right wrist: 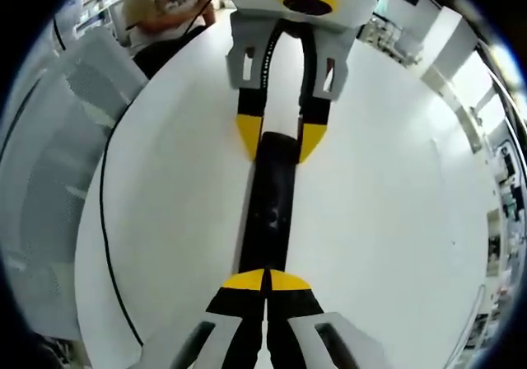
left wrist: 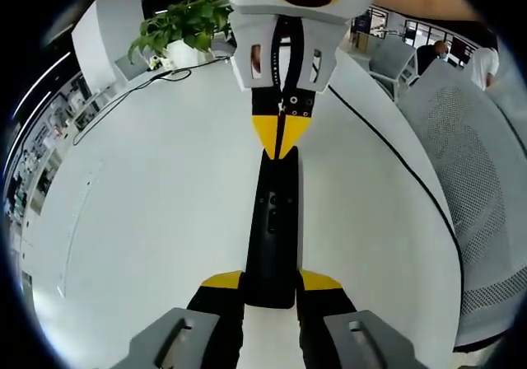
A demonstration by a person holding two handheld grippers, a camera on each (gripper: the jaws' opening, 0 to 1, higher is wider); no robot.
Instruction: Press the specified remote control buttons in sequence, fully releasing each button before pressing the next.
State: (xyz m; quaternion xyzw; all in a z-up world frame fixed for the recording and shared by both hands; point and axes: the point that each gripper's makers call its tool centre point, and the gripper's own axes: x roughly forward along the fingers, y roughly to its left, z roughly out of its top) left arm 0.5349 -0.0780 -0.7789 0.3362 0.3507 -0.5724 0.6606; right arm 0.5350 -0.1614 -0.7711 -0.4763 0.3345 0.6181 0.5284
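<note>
A long, slim black plastic remote control (left wrist: 274, 229) lies flat on the white bench (left wrist: 148, 212), stretched lengthwise between the two claws.

In the left gripper view, the left claw (left wrist: 272, 291) rises from the bottom edge with its yellow-tipped black jaws apart, one on each side of the near end of the remote and clamped against its sides. Directly ahead, at the remote's far end, the right claw (left wrist: 280, 138) comes down from the top; its yellow tips are pressed together into a single point that meets the remote's upper face at that end.

In the right gripper view, the right claw (right wrist: 267, 281) shows its two yellow tips closed against each other and sitting on the near end of the remote (right wrist: 272, 208). Beyond it, the left claw (right wrist: 280, 138) straddles the far end, one yellow tip on either side.

A thin black cable (left wrist: 403, 163) runs along the bench to the right of the left claw, near a grey mesh chair back (left wrist: 478, 188). Far ahead and to the left of that claw stands a green leafy plant in a white pot (left wrist: 185, 27). A seated person (right wrist: 165, 7) is beyond the bench edge, ahead-left of the right claw.
</note>
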